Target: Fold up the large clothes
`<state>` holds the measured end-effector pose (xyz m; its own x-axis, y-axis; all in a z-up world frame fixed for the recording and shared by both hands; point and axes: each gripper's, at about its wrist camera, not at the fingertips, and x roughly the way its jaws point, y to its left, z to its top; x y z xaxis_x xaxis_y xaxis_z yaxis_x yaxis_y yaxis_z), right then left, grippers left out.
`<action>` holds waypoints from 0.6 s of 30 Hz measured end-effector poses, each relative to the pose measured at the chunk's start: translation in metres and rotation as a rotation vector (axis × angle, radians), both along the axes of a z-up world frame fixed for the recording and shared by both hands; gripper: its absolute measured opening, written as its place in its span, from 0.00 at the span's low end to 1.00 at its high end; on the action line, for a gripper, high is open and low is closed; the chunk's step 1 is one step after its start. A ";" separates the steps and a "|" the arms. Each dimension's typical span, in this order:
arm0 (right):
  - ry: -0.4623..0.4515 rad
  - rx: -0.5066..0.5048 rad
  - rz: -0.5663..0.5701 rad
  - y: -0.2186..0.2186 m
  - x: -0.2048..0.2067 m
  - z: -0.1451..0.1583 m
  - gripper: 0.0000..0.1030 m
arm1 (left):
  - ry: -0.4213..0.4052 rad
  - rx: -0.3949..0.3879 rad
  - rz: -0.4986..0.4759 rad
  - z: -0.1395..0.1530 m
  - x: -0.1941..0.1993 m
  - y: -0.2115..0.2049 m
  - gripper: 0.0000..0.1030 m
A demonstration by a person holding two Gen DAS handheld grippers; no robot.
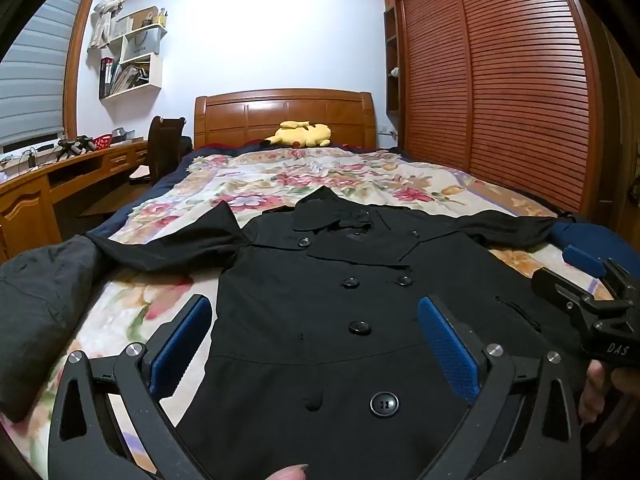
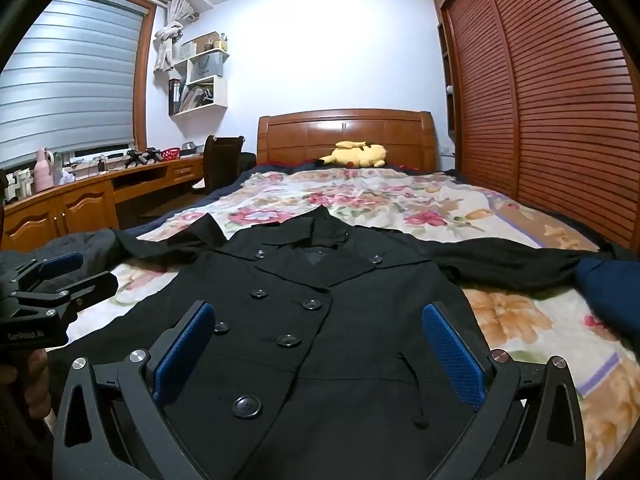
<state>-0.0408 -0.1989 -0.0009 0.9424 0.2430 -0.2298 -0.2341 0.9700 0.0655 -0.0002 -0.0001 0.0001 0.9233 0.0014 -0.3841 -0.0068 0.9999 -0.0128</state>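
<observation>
A black double-breasted coat (image 1: 340,304) (image 2: 320,320) lies flat and face up on the flowered bedspread (image 1: 280,184) (image 2: 380,196), collar toward the headboard, both sleeves spread sideways. My left gripper (image 1: 314,320) hovers open above the coat's lower front, its blue pads wide apart with nothing between them. My right gripper (image 2: 318,328) is likewise open over the lower front, a little further right. In the left wrist view the right gripper (image 1: 588,276) shows at the right edge. The left gripper (image 2: 68,272) appears at the left edge of the right wrist view.
A yellow plush toy (image 1: 300,135) (image 2: 360,155) rests by the wooden headboard (image 1: 284,116). A dark garment (image 1: 36,292) is heaped at the bed's left corner, a blue cloth (image 2: 612,292) at the right. A louvred wardrobe (image 1: 500,80) flanks the right, a desk (image 2: 100,196) and chair (image 2: 220,160) the left.
</observation>
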 end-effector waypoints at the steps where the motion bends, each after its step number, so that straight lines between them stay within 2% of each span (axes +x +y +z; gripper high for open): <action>1: 0.001 0.000 -0.001 0.000 0.000 0.000 1.00 | 0.001 -0.002 -0.001 0.000 0.000 0.000 1.00; 18: -0.001 -0.004 -0.003 0.001 0.000 0.000 1.00 | 0.004 -0.005 -0.002 0.001 0.003 0.002 1.00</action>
<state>-0.0410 -0.1977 -0.0008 0.9435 0.2387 -0.2299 -0.2308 0.9711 0.0610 0.0026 0.0016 0.0007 0.9218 -0.0024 -0.3875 -0.0048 0.9998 -0.0177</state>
